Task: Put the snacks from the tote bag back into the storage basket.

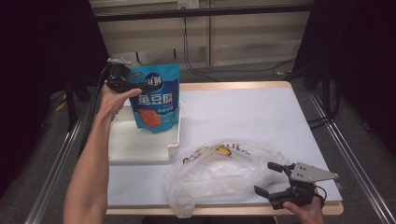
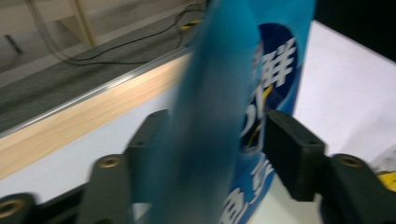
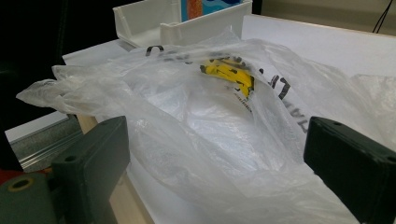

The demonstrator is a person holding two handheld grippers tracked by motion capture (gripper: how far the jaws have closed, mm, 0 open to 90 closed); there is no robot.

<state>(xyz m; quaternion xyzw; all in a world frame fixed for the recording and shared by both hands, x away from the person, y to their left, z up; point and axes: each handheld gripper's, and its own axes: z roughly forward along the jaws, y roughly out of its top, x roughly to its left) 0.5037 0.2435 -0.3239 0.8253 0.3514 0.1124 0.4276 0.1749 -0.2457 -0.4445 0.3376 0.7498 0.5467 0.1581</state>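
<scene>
The shallow white plastic tray (image 1: 140, 149) is our landmark, sitting at the left of the white tabletop (image 1: 243, 112), and standing upright at its far end is the glossy blue snack pouch with white lettering and an orange picture (image 1: 155, 98). The left gripper (image 1: 122, 80) is up at the pouch's top left corner; in the left gripper view the pouch (image 2: 261, 93) runs between the black jaws, which stand parted with a gap on the right pad, so no squeeze there. To the tray's right and nearer the person lies a crumpled clear plastic bag with black print and a yellow patch inside (image 1: 219, 175). The right gripper (image 1: 273, 179) sits at that bag's right edge, jaws spread wide, bag film between them (image 3: 210, 135). Beyond the table's wooden rim (image 1: 233, 85): grey floor, cables, dark curtains.
</scene>
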